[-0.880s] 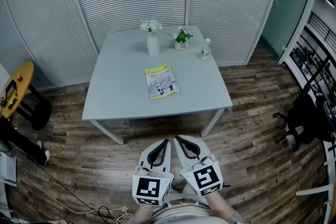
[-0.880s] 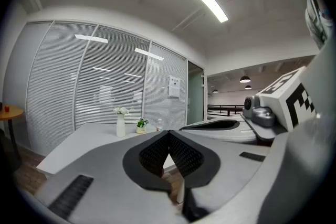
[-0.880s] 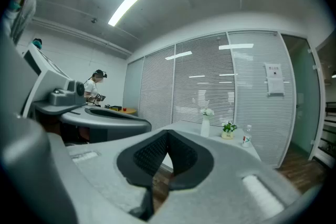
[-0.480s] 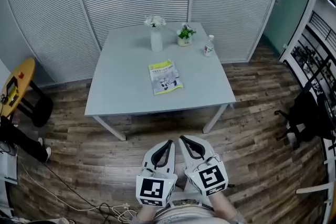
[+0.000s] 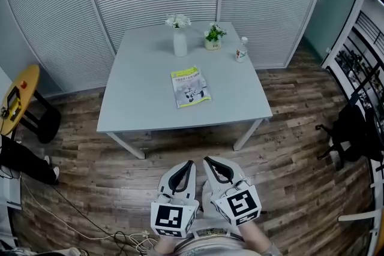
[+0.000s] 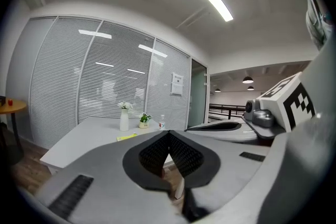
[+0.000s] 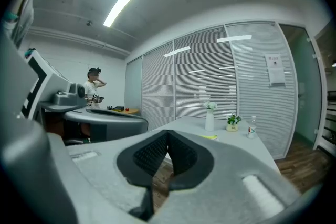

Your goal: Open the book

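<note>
A closed book with a yellow-green and white cover lies flat near the middle of the grey table. It shows as a thin yellow strip, the book, in the left gripper view and as the book in the right gripper view. Both grippers hang side by side over the wooden floor, well short of the table's near edge. My left gripper is shut with nothing in it. My right gripper is shut and empty too.
At the table's far edge stand a white vase with flowers, a small potted plant and a small bottle. A yellow stool is at the left, cables lie on the floor, a black chair at the right.
The head view has shifted slightly, so the table and book sit a little further right and lower in the picture. Both grippers keep their place together, still shut.
</note>
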{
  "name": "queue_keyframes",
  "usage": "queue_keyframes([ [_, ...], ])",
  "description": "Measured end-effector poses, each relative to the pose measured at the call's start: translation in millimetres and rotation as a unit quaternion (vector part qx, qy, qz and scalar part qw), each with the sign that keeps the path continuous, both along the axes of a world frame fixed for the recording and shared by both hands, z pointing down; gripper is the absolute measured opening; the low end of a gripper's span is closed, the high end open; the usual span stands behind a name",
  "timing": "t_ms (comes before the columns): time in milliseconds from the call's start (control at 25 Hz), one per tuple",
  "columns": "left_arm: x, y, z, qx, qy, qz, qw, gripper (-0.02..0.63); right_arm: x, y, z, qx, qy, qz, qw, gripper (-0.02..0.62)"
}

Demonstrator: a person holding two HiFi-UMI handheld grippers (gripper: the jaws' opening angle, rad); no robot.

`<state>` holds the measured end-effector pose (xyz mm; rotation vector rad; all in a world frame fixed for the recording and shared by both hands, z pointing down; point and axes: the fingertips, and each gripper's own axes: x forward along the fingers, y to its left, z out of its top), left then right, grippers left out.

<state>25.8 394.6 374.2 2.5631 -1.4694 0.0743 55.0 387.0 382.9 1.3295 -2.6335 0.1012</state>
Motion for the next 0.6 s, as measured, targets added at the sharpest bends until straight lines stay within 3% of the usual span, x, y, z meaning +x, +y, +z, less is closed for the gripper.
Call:
queue_keyframes([
  [600, 3.5, -118.0, -8.5, -0.003, -0.003, -0.001, 1.0, -0.002, -6.9, -121.9, -15.8, 0.013, -0.007, -0.017, 1.0, 0.002],
])
